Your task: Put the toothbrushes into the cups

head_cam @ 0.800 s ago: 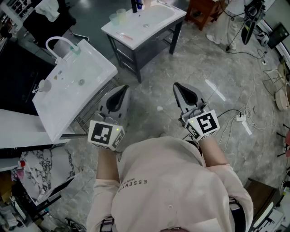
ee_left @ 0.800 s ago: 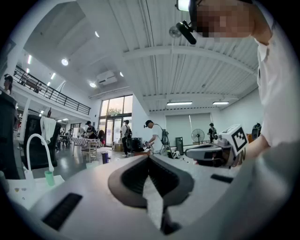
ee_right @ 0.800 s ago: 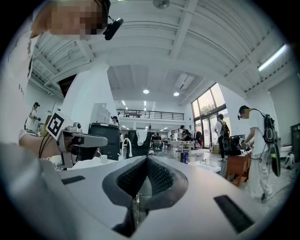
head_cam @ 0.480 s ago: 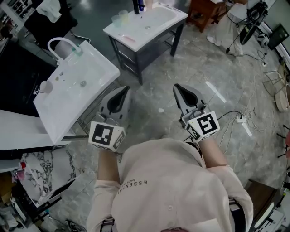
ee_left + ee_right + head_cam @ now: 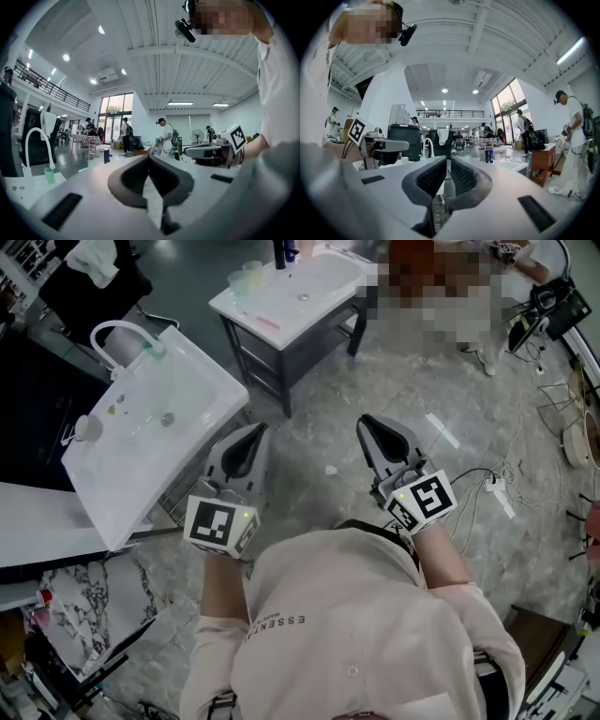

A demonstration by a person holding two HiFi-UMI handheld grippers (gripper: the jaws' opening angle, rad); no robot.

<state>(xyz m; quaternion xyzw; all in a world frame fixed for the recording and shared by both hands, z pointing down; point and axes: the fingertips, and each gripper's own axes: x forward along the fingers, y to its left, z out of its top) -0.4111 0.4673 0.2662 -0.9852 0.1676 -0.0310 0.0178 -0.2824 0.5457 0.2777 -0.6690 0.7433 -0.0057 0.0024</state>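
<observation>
Shut and empty, both: left gripper [image 5: 257, 429] and right gripper [image 5: 366, 422], level, side by side. Well ahead on the far washstand [image 5: 333, 298], cups [image 5: 246, 276] at the left corner, a pink toothbrush [image 5: 265, 322] — probably — lying along the near edge. Nearer the left gripper.

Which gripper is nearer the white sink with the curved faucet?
Left. In the head view the left gripper sits just right of the white sink, apart from it; the right gripper is farther right, beyond the left one.
</observation>
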